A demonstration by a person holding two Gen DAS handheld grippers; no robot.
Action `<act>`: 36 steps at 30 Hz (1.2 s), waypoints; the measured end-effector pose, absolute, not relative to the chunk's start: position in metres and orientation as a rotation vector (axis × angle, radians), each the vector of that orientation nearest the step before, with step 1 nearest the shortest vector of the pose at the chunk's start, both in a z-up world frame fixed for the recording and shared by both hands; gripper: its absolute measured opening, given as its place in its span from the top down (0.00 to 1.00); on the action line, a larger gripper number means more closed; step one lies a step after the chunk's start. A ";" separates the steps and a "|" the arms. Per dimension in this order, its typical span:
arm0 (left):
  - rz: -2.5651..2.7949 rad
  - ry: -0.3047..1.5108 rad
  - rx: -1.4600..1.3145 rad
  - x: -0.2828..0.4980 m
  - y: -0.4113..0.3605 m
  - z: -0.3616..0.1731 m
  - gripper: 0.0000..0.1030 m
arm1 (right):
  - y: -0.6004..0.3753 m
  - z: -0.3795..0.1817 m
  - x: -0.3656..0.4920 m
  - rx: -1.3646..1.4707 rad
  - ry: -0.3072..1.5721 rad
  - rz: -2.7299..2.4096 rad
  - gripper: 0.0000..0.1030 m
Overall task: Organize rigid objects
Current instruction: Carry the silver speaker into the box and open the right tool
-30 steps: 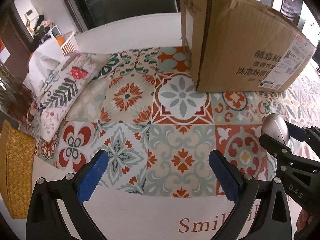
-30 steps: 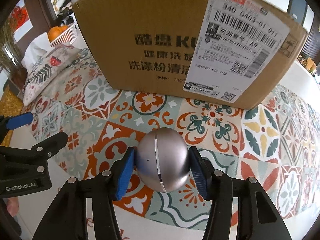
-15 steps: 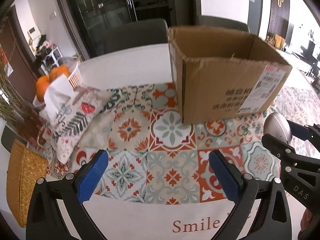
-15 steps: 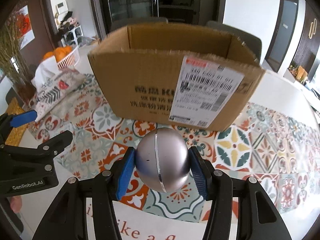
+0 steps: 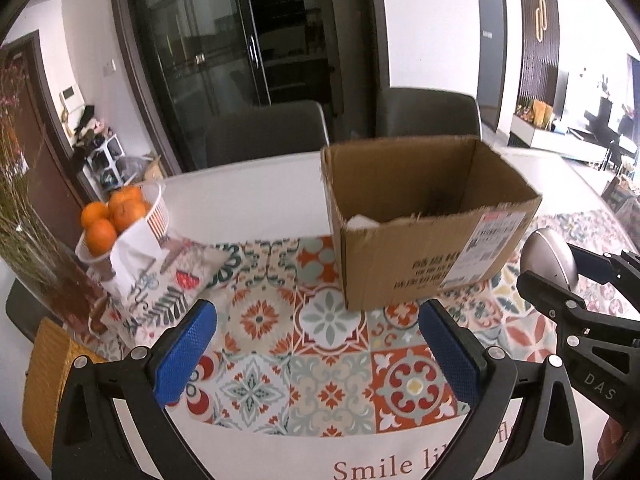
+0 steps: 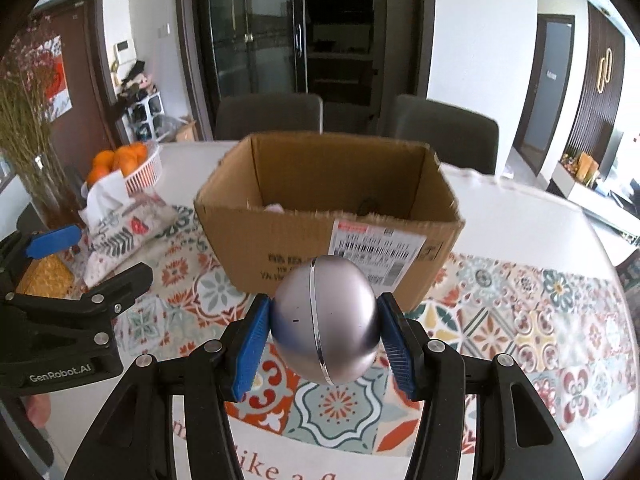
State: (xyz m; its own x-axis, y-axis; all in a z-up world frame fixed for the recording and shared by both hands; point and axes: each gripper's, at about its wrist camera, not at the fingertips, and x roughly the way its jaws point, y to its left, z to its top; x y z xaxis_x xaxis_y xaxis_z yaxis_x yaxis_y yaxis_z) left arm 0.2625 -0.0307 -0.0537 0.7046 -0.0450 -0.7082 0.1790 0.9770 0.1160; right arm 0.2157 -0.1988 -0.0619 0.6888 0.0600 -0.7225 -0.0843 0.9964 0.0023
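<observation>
Right gripper (image 6: 324, 338): clamped on the silver egg-shaped thing (image 6: 325, 318), one blue pad pressed on each side, held up off the table.
Left gripper (image 5: 316, 354): fingers spread wide, nothing between them, just patterned cloth showing below the gap.
Where the egg is: dead centre between the right fingers, in front of the cardboard box (image 6: 328, 232) and apart from it. From the left gripper's camera it sits off to the right edge (image 5: 550, 258), partly covered by the other tool's black frame.
Hard to see: the box is open on top, but its near wall hides most of the inside. Something pale pokes up at the near-left corner (image 5: 362, 222) and there's a dark smudge against the far wall. Can't tell what either is.
Also cut off: the printed text on the white table (image 5: 224, 196) runs out of the picture past "Smile", and the box label is too blurry to read.
Surface: a tiled-pattern runner (image 5: 328, 344) in orange, teal and grey lies under both grippers and under the box.
Left of the left gripper: a fabric tissue pouch (image 5: 160, 284) with a tissue sticking out, a white basket of oranges (image 5: 120, 216) behind it, a woven yellow mat at the edge.
Room: two dark chairs behind the box, glass-door cabinet further back, dried stems in a vase far left.
</observation>
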 end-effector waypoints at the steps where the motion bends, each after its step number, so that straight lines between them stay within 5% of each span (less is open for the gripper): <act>1: -0.128 0.770 0.180 0.262 -0.031 -0.050 0.00 | -0.199 -0.058 0.215 -0.031 0.796 0.080 0.47; 36: -0.145 0.595 0.157 0.310 -0.047 0.015 0.00 | -0.205 0.016 0.256 -0.072 0.589 0.055 0.47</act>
